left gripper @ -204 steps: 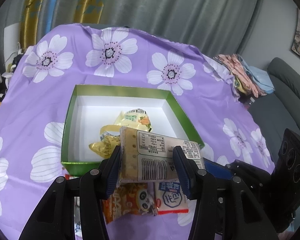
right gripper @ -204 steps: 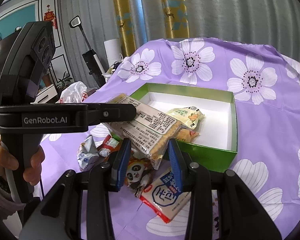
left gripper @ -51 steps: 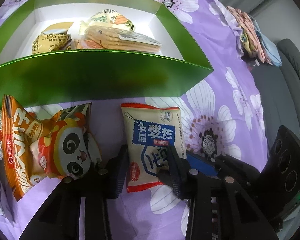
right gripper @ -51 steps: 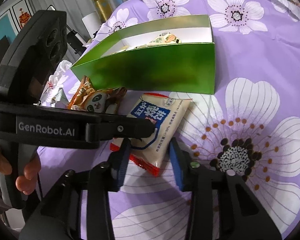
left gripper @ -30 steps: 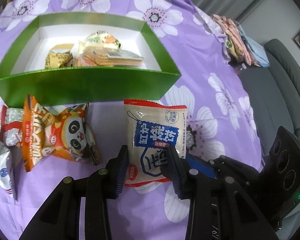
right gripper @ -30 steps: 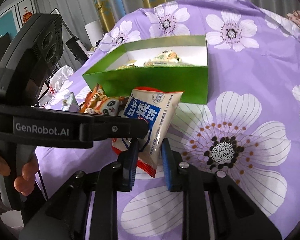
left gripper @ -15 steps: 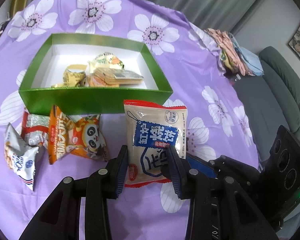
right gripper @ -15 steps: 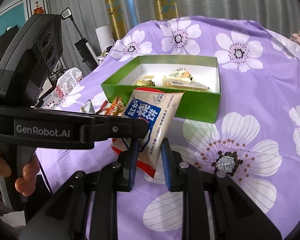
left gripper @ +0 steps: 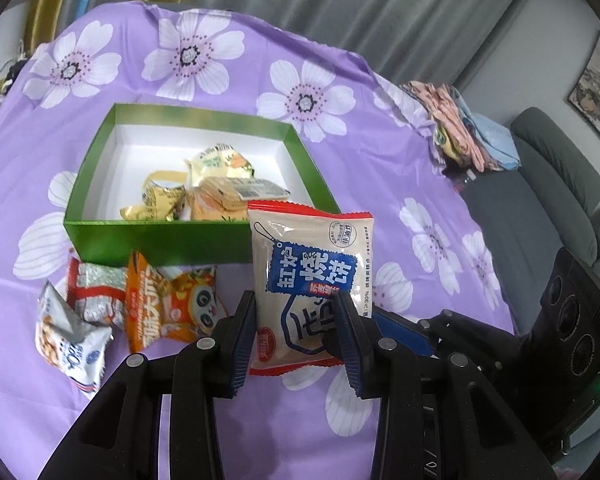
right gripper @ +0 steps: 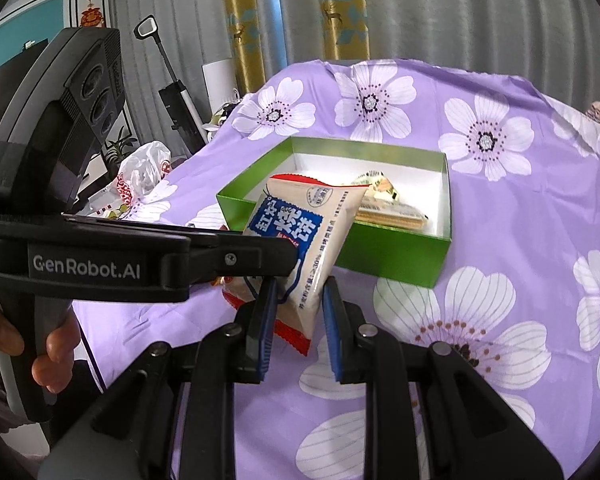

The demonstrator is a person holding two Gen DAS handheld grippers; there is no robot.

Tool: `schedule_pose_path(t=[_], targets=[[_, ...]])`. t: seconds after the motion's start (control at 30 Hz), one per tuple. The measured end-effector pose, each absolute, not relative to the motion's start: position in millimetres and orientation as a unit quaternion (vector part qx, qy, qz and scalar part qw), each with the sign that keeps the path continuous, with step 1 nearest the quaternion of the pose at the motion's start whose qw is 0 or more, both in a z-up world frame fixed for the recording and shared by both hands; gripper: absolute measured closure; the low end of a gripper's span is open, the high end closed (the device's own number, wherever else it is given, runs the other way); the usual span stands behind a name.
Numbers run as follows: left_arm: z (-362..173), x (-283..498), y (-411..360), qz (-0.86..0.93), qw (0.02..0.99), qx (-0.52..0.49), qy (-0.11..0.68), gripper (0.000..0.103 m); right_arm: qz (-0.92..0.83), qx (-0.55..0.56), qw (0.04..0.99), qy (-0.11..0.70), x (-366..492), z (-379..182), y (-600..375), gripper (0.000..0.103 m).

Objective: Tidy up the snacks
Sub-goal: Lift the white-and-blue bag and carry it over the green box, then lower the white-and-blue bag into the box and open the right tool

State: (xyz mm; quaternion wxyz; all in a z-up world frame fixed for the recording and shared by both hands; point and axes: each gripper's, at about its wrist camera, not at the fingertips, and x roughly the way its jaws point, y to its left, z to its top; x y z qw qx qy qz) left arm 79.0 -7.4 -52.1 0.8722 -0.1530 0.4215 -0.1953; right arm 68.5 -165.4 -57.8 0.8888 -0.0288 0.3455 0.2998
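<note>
Tablecloth (left gripper: pixel 340 80): purple fabric, big white flower print, draped and lightly wrinkled over table.
Sofa (left gripper: pixel 548 184): grey, padded, right of table in left wrist view.
Green box (left gripper: pixel 160 240): rectangular open-top cardboard, glossy green outside, plain white inside, flat on cloth.
Box contents: crinkled yellow foil packets (left gripper: pixel 156 200) bunched at front, clear-wrapped cracker pack (left gripper: pixel 236 192) with white label lying flat beside them; rest of box floor bare.
Flatbread snack bag (left gripper: pixel 308 276): beige plastic pillow pack, red serrated ends, blue label with white characters; held upright in air in front of box near wall, upper edge overlapping box front corner in view.
Left gripper (left gripper: pixel 296 336): black arms, blue ribbed pads, clamped on lower half of bag from both sides.
Right gripper (right gripper: pixel 298 320): same build, pads pinching bag's lower corner.
Loose snacks on cloth, left of bag: orange panda bag (left gripper: pixel 168 304), red-and-silver packet (left gripper: pixel 96 292), white-blue packet (left gripper: pixel 68 340), all crumpled, touching, just outside box front wall.
Person's hand (right gripper: pixel 28 344): wrapped on left gripper handle, seen in right wrist view.
</note>
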Motion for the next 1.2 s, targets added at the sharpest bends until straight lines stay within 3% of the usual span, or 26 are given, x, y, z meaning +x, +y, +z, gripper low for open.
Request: schedule_pose_path(t=[0.67,1.2], targets=[[-31.7,148.2,16.2,-0.190,0.884,-0.146,0.402,0.064,0.302,-0.042,0.900,0.312,137.3,-40.6,-140.3,0.080],[-74.5,215.3,31.1,-0.169,0.861,-0.173,0.448,0.064,0.301,-0.035,0.882,0.361,206.9,-79.4,-120.3,0.080]])
